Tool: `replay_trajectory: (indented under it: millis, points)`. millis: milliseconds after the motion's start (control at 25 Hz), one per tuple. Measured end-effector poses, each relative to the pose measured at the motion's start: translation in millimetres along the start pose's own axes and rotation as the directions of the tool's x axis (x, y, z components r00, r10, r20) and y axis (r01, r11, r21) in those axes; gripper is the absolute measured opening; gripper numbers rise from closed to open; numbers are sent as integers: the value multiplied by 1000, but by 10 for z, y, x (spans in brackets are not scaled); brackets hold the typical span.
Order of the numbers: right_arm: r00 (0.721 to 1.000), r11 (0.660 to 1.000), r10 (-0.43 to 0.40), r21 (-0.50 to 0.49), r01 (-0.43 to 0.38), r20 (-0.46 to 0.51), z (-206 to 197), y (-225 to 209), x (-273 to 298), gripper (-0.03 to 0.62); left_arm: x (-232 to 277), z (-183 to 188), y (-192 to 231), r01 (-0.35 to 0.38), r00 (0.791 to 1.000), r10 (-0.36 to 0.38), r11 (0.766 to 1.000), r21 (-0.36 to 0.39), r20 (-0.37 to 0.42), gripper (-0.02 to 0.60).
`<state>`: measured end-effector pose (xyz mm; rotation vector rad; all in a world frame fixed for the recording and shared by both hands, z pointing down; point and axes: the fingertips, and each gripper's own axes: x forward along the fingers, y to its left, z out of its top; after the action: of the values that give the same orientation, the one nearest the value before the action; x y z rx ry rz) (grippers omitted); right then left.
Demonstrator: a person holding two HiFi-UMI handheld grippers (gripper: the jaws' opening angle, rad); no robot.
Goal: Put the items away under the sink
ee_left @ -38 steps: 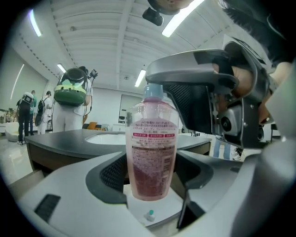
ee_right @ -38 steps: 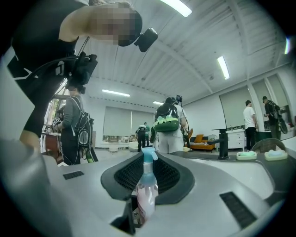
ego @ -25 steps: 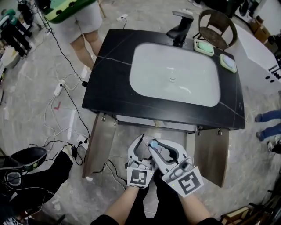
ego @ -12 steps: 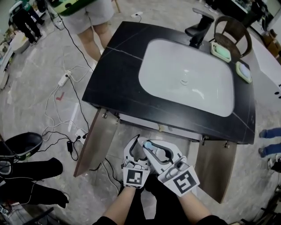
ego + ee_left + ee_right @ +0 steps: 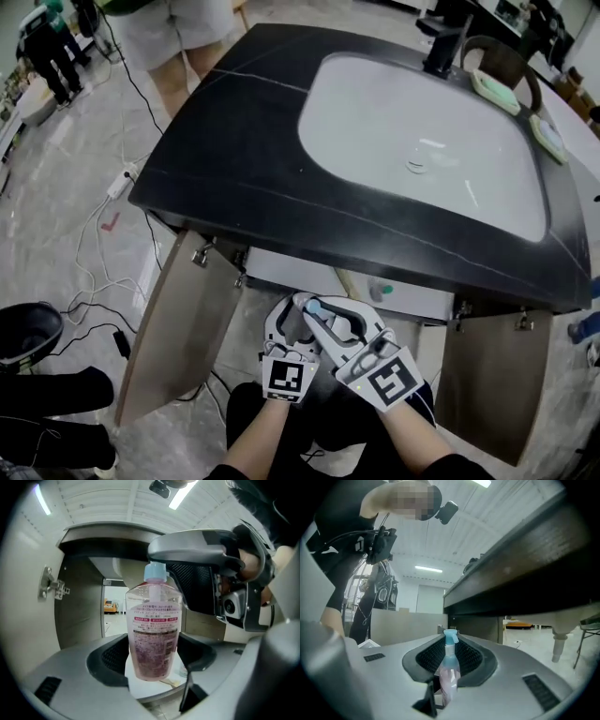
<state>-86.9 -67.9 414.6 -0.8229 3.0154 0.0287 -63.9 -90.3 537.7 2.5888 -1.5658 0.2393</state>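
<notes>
With both cabinet doors (image 5: 173,328) swung open under the counter (image 5: 216,159), the head view shows the two grippers side by side, low in front of the opening. Left gripper (image 5: 298,302) and right gripper (image 5: 324,313) meet tip to tip. The bottle (image 5: 313,305) sits between them; only its blue cap shows. The bottle is outside the cabinet, below the counter's front edge. White sink (image 5: 403,122) is set in the counter, faucet (image 5: 441,47) at its far rim. A person (image 5: 178,33) stands at the counter's far left corner, with cables (image 5: 94,272) on the floor there.

Left gripper view: the bottle (image 5: 154,634) is upright, broad labelled face to the camera, pink contents in the lower half. The left jaws' pads (image 5: 110,660) sit against its two narrow edges low down and look to be pinching it. The right gripper's jaw crosses at cap height, on the right. A door hinge (image 5: 52,590) is at left, and the cabinet opening lies behind the bottle.

Right gripper view: the bottle (image 5: 449,677) is edge-on and thin. The right jaws are nearly together, pads (image 5: 426,658) clamped on its flat faces. The counter underside (image 5: 525,578) runs overhead on the right, with a drain pipe (image 5: 558,641) below it.
</notes>
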Motion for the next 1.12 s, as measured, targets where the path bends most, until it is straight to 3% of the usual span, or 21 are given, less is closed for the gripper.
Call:
replay_trajectory:
  millis: [200,440,600,840,1120]
  points:
    - [1000,1000,-9,-29,9,-7,-719,-135,93,72,313,-623,91,26,1000,-26,1000,-13,3,321]
    - [1000,998,-16,-64,16,10,-1293,-243,133,72,571,-1179,95,61,998,-61,998,-15,13,322]
    - [1000,999,-15,-44,14,-16,-1563,-255,135,73,593,-1406,104,76,997,-76,997,-9,11,322]
    - [996,997,-28,-73,21,-86,-1823,-221,192,72,652,-1647,99,91,996,-91,993,-75,-1,322]
    - [995,997,-61,-61,56,-81,-1989,-368,208,73,816,-1763,136,111,994,-112,991,-68,-10,322]
